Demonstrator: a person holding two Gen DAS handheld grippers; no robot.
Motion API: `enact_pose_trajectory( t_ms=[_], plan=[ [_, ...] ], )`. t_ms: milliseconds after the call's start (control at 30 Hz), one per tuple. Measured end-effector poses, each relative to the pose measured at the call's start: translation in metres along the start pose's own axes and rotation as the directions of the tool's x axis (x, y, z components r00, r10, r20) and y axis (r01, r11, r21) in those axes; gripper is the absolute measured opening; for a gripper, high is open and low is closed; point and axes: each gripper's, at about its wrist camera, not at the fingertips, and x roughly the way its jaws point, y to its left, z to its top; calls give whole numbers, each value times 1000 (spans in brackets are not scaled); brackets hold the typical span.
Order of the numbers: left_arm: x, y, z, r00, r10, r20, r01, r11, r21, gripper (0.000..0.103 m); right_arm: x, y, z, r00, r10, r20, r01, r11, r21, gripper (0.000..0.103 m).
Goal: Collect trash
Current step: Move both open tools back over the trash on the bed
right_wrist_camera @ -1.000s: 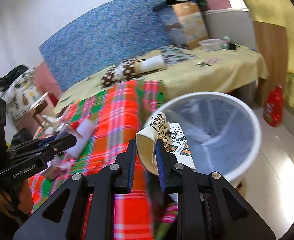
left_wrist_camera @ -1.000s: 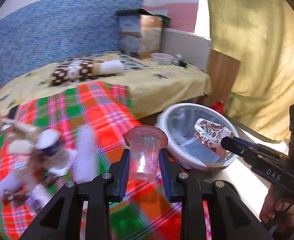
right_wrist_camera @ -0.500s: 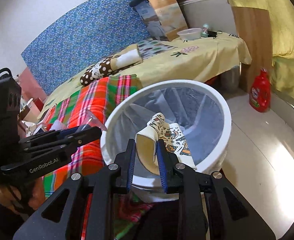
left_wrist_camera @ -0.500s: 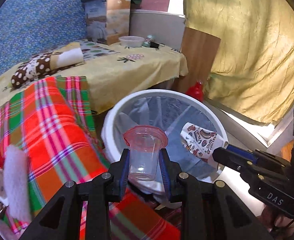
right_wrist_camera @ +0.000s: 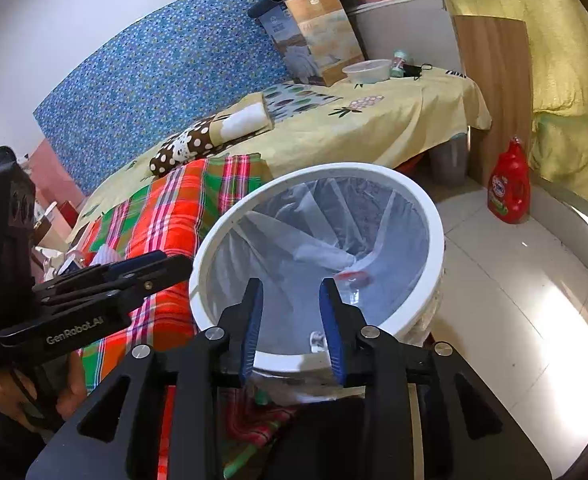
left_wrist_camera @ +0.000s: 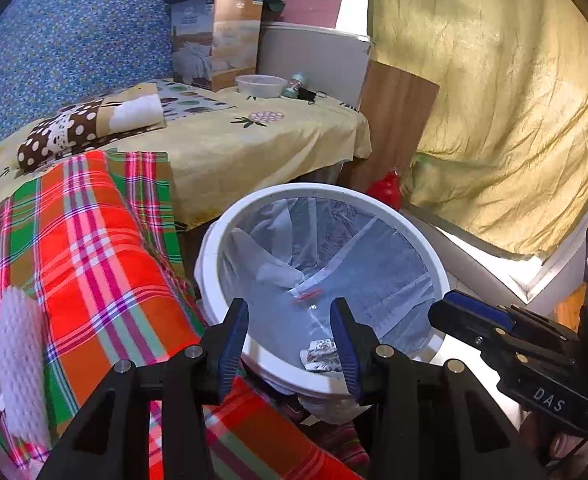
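Note:
A white bin (left_wrist_camera: 422, 236) lined with a clear bag stands beside the plaid-covered bed; it also shows in the right wrist view (right_wrist_camera: 434, 216). Inside lie the patterned paper cup (left_wrist_camera: 320, 356) and the clear plastic cup with a red rim (left_wrist_camera: 308, 294), which also shows in the right wrist view (right_wrist_camera: 352, 278). My left gripper (left_wrist_camera: 290, 328) is open and empty over the bin's near rim. My right gripper (right_wrist_camera: 290, 316) is open and empty over the bin's near side. Each gripper shows in the other's view, the right gripper (left_wrist_camera: 506, 332) and the left gripper (right_wrist_camera: 106, 284).
A red-green plaid cloth (left_wrist_camera: 86, 248) covers the near bed, with a white foam sleeve (left_wrist_camera: 18, 360) and other litter at its left. A red detergent bottle (right_wrist_camera: 510, 186) stands on the tiled floor by a wooden board. A yellow curtain (left_wrist_camera: 494, 100) hangs at right.
Both grippers have opened. The clear plastic cup and the patterned paper cup have dropped from them into the bin.

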Motion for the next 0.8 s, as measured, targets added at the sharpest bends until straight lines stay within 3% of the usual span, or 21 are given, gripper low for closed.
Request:
enact_pose_trajectory(
  t_ms=[433, 800],
  plan=[
    [-65, 20, -35, 994, 84, 63, -78, 992, -96, 46, -15, 35, -7, 999, 45, 2, -45, 995, -86, 34],
    [-132, 54, -70, 971, 207, 122, -180, 962, -205, 56, -17, 94, -17, 990, 139, -28, -142, 968, -208, 35]
  ],
)
